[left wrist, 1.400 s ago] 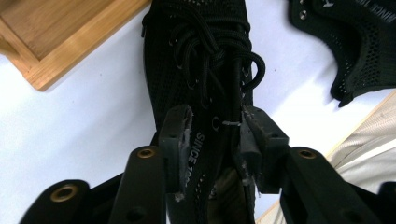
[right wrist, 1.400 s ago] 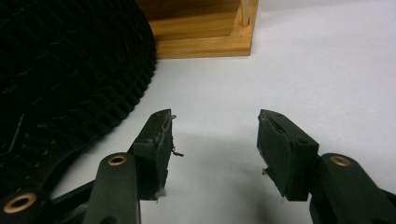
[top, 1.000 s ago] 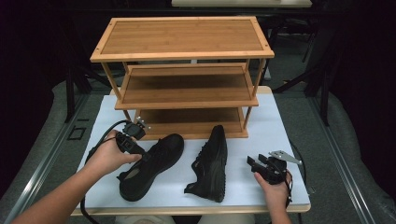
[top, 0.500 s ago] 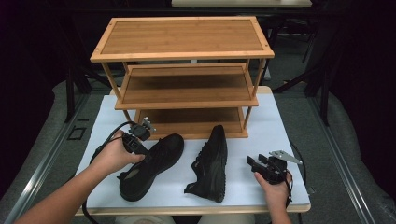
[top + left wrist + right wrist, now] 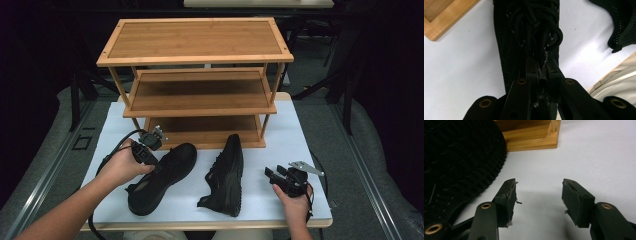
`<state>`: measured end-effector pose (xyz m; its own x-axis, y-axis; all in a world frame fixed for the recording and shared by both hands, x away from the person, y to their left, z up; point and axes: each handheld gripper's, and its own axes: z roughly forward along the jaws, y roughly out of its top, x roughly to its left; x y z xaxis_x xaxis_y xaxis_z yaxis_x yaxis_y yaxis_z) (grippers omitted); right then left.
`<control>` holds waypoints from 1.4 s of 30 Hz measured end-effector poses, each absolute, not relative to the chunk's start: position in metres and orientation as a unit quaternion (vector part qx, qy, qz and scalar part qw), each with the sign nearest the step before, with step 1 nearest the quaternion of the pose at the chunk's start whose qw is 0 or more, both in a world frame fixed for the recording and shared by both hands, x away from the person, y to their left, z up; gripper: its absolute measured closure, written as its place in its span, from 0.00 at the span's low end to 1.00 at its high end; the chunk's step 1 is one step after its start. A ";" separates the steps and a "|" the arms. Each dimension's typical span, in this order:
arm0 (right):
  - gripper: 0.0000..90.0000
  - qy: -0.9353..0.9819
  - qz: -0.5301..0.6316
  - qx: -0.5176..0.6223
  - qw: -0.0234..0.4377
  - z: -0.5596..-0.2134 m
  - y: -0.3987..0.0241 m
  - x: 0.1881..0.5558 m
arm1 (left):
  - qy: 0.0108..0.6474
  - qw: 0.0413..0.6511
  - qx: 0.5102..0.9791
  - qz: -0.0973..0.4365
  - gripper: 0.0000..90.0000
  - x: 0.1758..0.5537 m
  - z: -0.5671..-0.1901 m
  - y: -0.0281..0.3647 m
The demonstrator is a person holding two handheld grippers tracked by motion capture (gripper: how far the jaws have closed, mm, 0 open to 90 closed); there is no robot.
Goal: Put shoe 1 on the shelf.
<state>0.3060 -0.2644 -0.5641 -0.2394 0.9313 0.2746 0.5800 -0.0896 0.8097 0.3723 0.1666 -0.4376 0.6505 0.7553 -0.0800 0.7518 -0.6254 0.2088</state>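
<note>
The left gripper has its jaws pinched on the tongue of the left shoe, which lies on the white tabletop with its long axis running from heel at 7 o'clock to toe at 1 o'clock, pointing at the shoe rack's bottom shelf. The other shoe lies on its side just beside it. The right gripper, at 3 o'clock of that shoe, rests with jaws wide apart and empty, so I'd say the left hand is placed to move first.

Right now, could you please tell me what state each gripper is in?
Left gripper: closed on the tongue of the left shoe.
Right gripper: open, holding nothing, beside the right shoe.
</note>
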 end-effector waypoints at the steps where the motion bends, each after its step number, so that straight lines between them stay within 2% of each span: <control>1: 0.50 0.645 0.450 0.586 0.195 -0.564 -0.264 0.306 | 0.420 0.115 0.900 0.009 0.93 0.374 -0.435 0.168; 11: 0.50 0.639 0.457 0.587 0.197 -0.565 -0.264 0.307 | 0.445 0.135 0.885 0.024 0.93 0.392 -0.420 0.167; 24: 0.50 0.638 0.460 0.586 0.194 -0.565 -0.266 0.307 | 0.488 0.142 0.860 0.053 0.93 0.431 -0.427 0.154; 30: 0.50 0.637 0.462 0.586 0.195 -0.565 -0.266 0.307 | 0.493 0.170 0.848 0.096 0.93 0.437 -0.429 0.150; 39: 0.50 0.638 0.461 0.585 0.193 -0.565 -0.266 0.307 | 0.502 0.201 0.836 0.097 0.93 0.440 -0.441 0.147; 42: 0.50 0.638 0.461 0.586 0.194 -0.565 -0.266 0.307 | 0.487 0.211 0.841 0.105 0.89 0.436 -0.439 0.147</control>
<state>0.3073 -0.2661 -0.5646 -0.2393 0.9258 0.2927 0.5690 -0.1106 0.8149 0.4363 0.1473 -0.4385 0.5034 0.8636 -0.0289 0.7746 -0.4362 0.4579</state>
